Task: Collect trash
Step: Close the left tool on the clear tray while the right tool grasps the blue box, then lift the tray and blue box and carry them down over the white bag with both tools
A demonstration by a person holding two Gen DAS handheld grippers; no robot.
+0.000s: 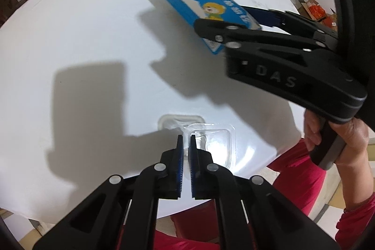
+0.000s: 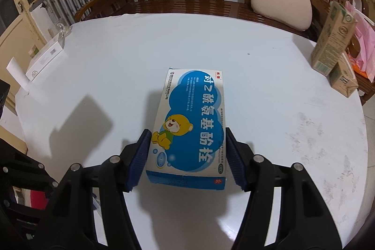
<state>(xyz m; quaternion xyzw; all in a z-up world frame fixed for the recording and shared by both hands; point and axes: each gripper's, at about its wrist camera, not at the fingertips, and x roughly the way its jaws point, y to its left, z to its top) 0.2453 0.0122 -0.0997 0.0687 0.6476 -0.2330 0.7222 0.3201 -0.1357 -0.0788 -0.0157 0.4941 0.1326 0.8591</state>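
The left gripper (image 1: 186, 156) pinches the rim of a clear plastic blister tray (image 1: 211, 144) at the near edge of the white table (image 1: 82, 39) — jaws nearly closed. The right gripper (image 2: 187, 156) clamps the blue medicine box (image 2: 189, 123) by its sides — lifted above the tabletop.

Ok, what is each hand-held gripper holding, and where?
Right hand-held gripper clamps the blue medicine box by its long sides near one end. Left hand-held gripper pinches the clear plastic tray by its rim.

blue box's (image 1: 206, 8) near end behind right tongs (image 1: 236, 22), print motion-blurred
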